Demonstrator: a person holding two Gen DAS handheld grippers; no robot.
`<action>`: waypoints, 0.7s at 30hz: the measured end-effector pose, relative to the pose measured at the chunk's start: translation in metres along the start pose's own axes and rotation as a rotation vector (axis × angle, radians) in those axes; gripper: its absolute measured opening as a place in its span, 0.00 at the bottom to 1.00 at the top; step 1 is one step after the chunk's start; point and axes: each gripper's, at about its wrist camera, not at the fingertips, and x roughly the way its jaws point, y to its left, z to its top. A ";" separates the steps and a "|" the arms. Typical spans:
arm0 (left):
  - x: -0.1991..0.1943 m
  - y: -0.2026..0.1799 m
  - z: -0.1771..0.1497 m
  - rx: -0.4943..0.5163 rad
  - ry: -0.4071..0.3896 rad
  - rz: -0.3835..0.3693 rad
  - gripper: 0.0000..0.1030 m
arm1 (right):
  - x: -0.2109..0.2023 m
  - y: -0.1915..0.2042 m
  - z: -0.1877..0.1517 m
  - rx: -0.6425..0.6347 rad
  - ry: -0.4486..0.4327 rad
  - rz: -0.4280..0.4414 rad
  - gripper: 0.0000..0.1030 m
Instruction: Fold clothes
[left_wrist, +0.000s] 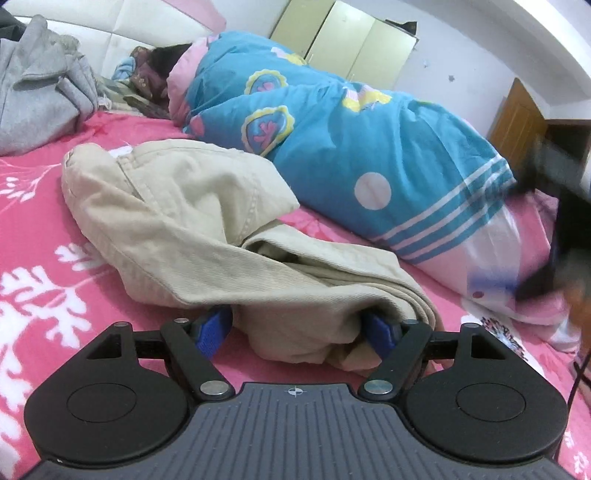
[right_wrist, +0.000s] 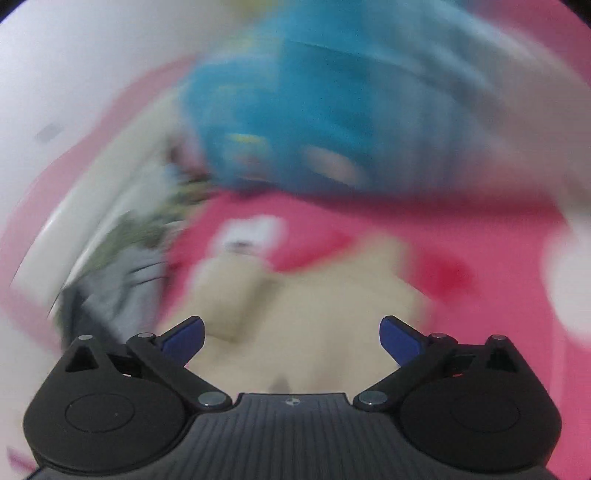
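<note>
The left gripper (left_wrist: 297, 332), black with blue-padded fingers, has a bunched end of a beige cotton-twill garment, seemingly a pair of trousers (left_wrist: 192, 221), lying between its pads; the pads touch the cloth on both sides but stand fairly wide, so this reads as a loose bracket around a thick wad, and whether it truly pinches I cannot tell. From those fingers the garment runs forward and to the left, its long axis slanting away over the pink bedsheet with white branch print (left_wrist: 40, 295), rumpled and partly doubled over itself, its far end rounded and raised. Just beyond and to the right lies a rolled blue quilt with cartoon medallions (left_wrist: 351, 147); further forward-left, a grey heap of clothing (left_wrist: 37, 88).

The right gripper (right_wrist: 291, 336) has its blue fingers spread apart with nothing between them. Its view is heavily smeared, suggesting quick motion; beige cloth (right_wrist: 314, 325) fills the area directly ahead of and beneath it, with pink sheet and blue quilt beyond.

In judgement, the left gripper is the one at the cloth, low and nearly level with the bed; the right sits higher, angled downward over the garment.
</note>
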 end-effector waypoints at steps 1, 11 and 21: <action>0.001 -0.001 -0.001 0.006 0.005 0.003 0.73 | 0.007 -0.002 -0.003 0.009 0.005 0.013 0.99; 0.017 -0.001 -0.003 -0.015 0.068 -0.006 0.60 | 0.075 -0.024 -0.032 0.102 0.060 0.142 0.68; -0.006 -0.031 0.003 0.059 0.007 -0.164 0.59 | 0.032 -0.028 -0.052 0.073 -0.047 0.181 0.26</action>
